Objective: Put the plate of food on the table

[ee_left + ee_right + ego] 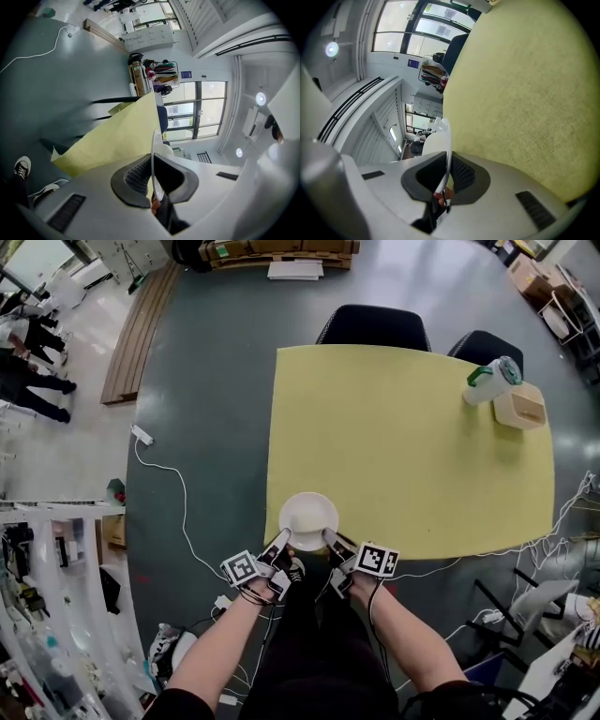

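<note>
Both grippers were on one object, the white plate.

Left gripper: jaws closed down to the thickness of the plate's rim. In the left gripper view the plate stood edge-on between the two ribbed dark pads of my left gripper. The rim was pinched between them with no gap on either side. The hold was on the plate's near-left edge.

Right gripper: same condition. In the right gripper view my right gripper had its jaws drawn in on the thin white rim, pads pressed against both faces. The hold was on the near-right edge, so the two grips sat close together on the side of the plate nearest me.

Plate position: over the near edge of the yellow table, close to its near-left corner. Most of the disc was above the table top. From the head view I could not tell whether the base rested on the surface or was held just off it. The plate looked level there.

Surroundings: a white bottle with a green cap lay on its side at the far-right corner of the table, just beside a wooden box, and both were well apart from the plate. Two dark chairs stood at the far side. A white cable ran across the grey floor to my left.
</note>
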